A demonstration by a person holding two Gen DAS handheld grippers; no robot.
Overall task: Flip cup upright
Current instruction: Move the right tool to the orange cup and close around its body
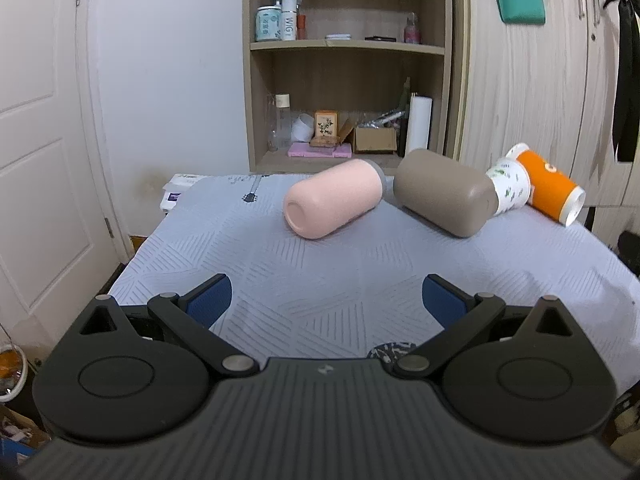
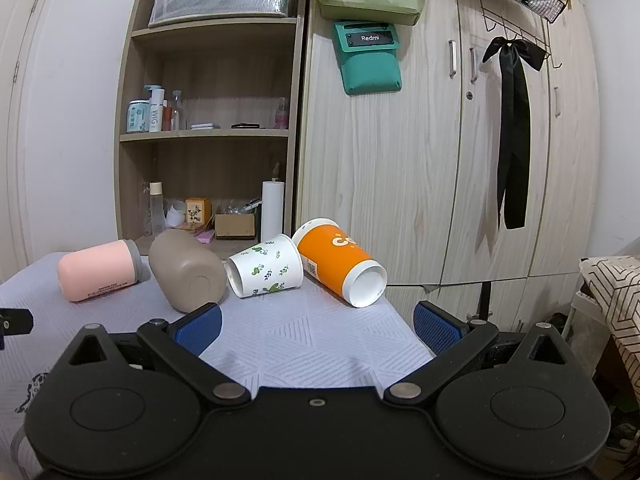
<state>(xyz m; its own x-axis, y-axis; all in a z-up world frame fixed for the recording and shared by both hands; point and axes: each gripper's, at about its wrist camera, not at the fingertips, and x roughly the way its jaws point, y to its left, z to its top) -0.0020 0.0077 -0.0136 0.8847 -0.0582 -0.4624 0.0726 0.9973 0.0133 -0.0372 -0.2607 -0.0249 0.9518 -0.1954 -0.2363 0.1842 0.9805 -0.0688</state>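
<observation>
Several cups lie on their sides in a row at the far edge of the table. From left: a pink cup (image 1: 334,198) (image 2: 96,276), a taupe cup (image 1: 444,196) (image 2: 188,272), a white paper cup with green leaves (image 1: 510,186) (image 2: 266,272) and an orange paper cup (image 1: 550,188) (image 2: 340,266). My left gripper (image 1: 326,300) is open and empty, low over the table, short of the pink and taupe cups. My right gripper (image 2: 318,328) is open and empty, short of the white and orange cups.
The table has a pale blue patterned cloth (image 1: 340,280) (image 2: 304,340). Behind it stand an open wooden shelf unit (image 1: 348,64) (image 2: 208,120) with bottles and boxes, and a wardrobe (image 2: 440,140). A white door (image 1: 40,140) is at the left.
</observation>
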